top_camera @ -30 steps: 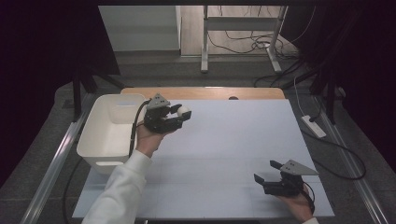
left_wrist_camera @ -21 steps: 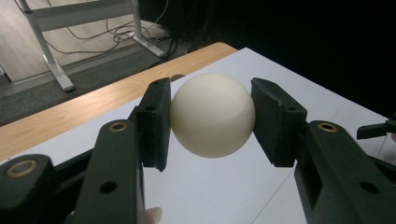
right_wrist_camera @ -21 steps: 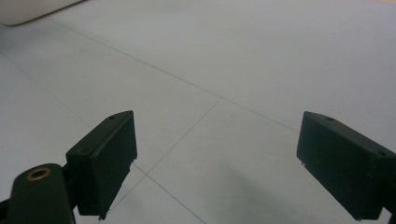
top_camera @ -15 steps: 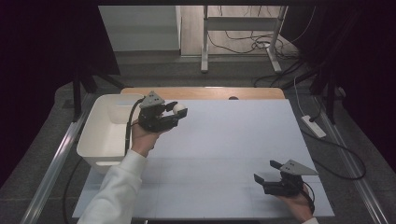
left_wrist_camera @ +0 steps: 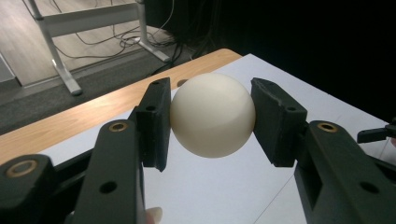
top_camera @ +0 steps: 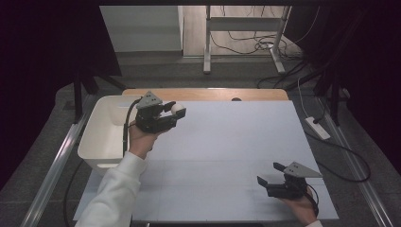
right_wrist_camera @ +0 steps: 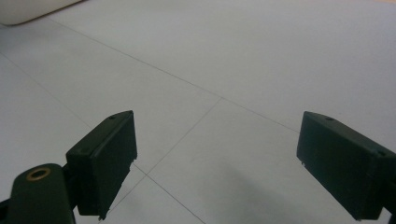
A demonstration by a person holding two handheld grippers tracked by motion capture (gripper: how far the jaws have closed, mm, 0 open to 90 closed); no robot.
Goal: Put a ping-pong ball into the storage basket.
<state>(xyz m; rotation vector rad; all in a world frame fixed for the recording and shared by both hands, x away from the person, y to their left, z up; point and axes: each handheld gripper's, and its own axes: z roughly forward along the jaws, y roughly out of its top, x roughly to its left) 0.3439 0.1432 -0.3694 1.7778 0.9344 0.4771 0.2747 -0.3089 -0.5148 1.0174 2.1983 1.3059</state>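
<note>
While you hold things as they are, start with the worktop [top_camera: 227, 156]: a broad pale sheet with faint grid lines, bare apart from your two tools, with a strip of wood showing along its far edge. At its left edge sits the white tub [top_camera: 97, 142], deep and straight-walled; the part of its inside that the high view shows looks bare, though the near wall and your arm hide some of the floor, so you cannot rule out something low in there. Your right claw [top_camera: 273, 174] rests low at the near right corner of the worktop, jaws standing wide apart with nothing between them, as the right gripper view confirms. Your left claw [left_wrist_camera: 211, 116] is raised just beside the tub's right rim and is clamped on the ball [left_wrist_camera: 212, 114], a smooth cream-white sphere seated squarely between the two pads at its widest line, clear of the worktop. Judging by its matte, seamless shell, you should expect it to be light, hard and hollow, something like a table-tennis ball: it will not sag, but it may dent if you squeeze harder, and it could squirt out if the pads creep off the middle. Keep the grip across the full width, and expect it to bounce and roll wherever you let it go.
</note>
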